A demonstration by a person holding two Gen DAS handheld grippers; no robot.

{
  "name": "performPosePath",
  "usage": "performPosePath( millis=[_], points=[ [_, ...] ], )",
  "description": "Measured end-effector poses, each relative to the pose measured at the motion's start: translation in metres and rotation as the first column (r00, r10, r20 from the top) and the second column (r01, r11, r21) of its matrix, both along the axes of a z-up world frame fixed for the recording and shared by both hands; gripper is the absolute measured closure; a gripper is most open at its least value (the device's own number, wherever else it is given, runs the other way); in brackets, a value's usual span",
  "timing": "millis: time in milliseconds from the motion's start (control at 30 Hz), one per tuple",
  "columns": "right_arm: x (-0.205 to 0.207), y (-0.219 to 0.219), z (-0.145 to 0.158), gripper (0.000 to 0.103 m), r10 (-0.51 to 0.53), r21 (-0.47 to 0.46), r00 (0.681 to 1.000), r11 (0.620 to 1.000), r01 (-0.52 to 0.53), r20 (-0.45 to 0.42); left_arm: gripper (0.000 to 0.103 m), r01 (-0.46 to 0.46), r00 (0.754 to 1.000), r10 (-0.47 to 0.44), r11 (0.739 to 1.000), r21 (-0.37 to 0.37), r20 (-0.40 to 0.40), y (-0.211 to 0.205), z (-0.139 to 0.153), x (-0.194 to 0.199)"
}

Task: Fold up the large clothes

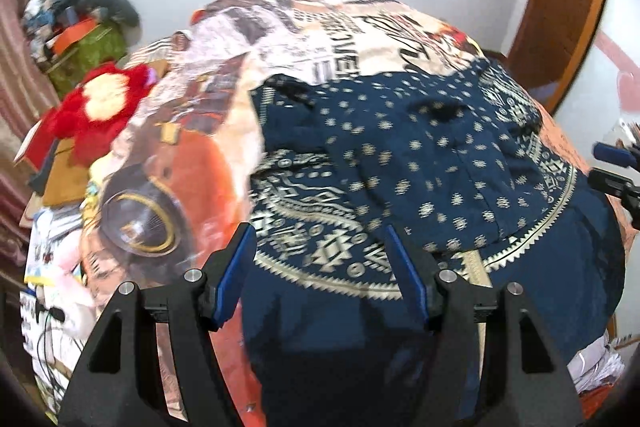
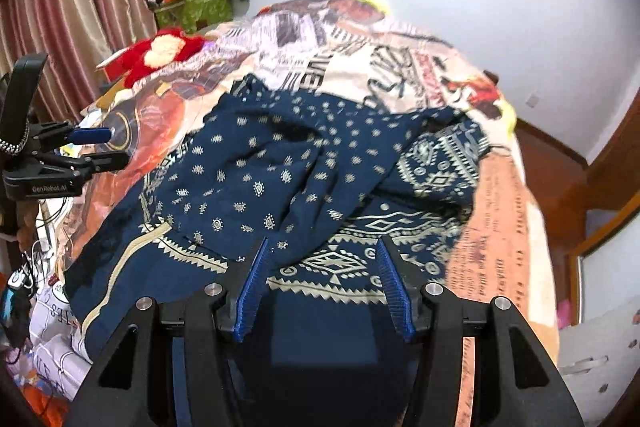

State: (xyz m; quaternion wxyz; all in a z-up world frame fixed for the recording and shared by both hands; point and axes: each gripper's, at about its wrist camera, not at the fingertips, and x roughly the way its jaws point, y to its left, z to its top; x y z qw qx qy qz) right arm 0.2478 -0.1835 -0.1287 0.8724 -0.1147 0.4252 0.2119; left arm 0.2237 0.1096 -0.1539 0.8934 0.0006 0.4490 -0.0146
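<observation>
— Two grippers hang above the bed, and both are empty, yes?

— Yes. The left gripper [image 1: 320, 251] has its jaws well apart, with nothing between them. The right gripper [image 2: 322, 265] stands about half open and also holds nothing. The navy garment [image 1: 400, 155] lies spread on the printed bedspread [image 1: 200, 131], with its upper part already laid over the lower part.

— How should the next fold be done well?

— I think each gripper should take one edge of the cloth near the cream zigzag border [image 2: 332, 287], pinch only the layers that must move, and lift both sides together, so the fold stays straight.

— What kind of cloth is it?

— It looks thin and soft, with small cream motifs and wide geometric bands. Some wrinkles and loose humps remain, so smoothing first would help.
</observation>
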Motion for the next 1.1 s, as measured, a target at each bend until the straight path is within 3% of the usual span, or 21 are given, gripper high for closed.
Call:
performPosePath(
  millis=[33,67,100,167,300,433,700,767,833,900,1033,1100],
  points=[
    [-0.004,-0.004,0.003,0.051,-0.015,0.013,1.000,1.000,0.015,0.004,0.036,-0.017,1.000,0.017,1.000,-0.008,-0.001,0.006,-0.001,-0.004],
    [-0.008,-0.008,0.005,0.046,-0.028,0.023,1.000,0.999,0.027,0.005,0.036,-0.029,1.000,0.029,0.999,-0.015,-0.005,0.011,-0.003,-0.009],
    [-0.013,-0.012,0.007,0.035,-0.045,0.037,0.999,0.998,0.045,0.011,0.036,-0.044,0.999,0.043,0.999,-0.025,-0.013,0.017,-0.007,-0.013],
    [-0.022,-0.021,0.010,0.029,-0.076,0.066,0.997,0.995,0.074,0.026,0.036,-0.070,0.997,0.069,0.997,-0.037,-0.039,0.027,-0.017,-0.022],
    [-0.039,-0.041,0.005,0.028,-0.135,0.091,0.991,0.987,0.136,-0.016,0.036,-0.128,0.985,0.120,0.990,-0.061,-0.123,0.048,-0.051,-0.040],
    [-0.056,-0.061,-0.005,0.028,-0.189,0.123,0.978,0.972,0.199,-0.087,0.036,-0.183,0.968,0.155,0.974,-0.131,-0.198,0.062,-0.080,-0.059],
    [-0.088,-0.081,-0.029,0.028,-0.199,0.264,0.951,0.929,0.260,-0.235,0.036,-0.256,0.933,0.148,0.915,-0.313,-0.329,0.072,-0.125,-0.076],
    [-0.091,-0.078,-0.032,0.029,-0.196,0.271,0.952,0.927,0.258,-0.236,0.036,-0.288,0.923,0.154,0.884,-0.367,-0.354,0.075,-0.134,-0.076],
    [-0.091,-0.076,-0.033,0.032,-0.193,0.280,0.953,0.925,0.256,-0.234,0.036,-0.319,0.914,0.154,0.843,-0.434,-0.375,0.077,-0.140,-0.076],
    [-0.090,-0.073,-0.035,0.042,-0.180,0.298,0.954,0.922,0.249,-0.239,0.040,-0.319,0.916,0.146,0.830,-0.457,-0.374,0.076,-0.141,-0.076],
    [-0.084,-0.070,-0.038,0.057,-0.180,0.302,0.956,0.921,0.247,-0.232,0.061,-0.261,0.932,0.103,0.857,-0.444,-0.348,0.063,-0.127,-0.072],
    [-0.082,-0.070,-0.039,0.073,-0.180,0.315,0.956,0.916,0.248,-0.230,0.079,-0.235,0.940,0.095,0.878,-0.417,-0.328,0.057,-0.117,-0.070]
  ],
)
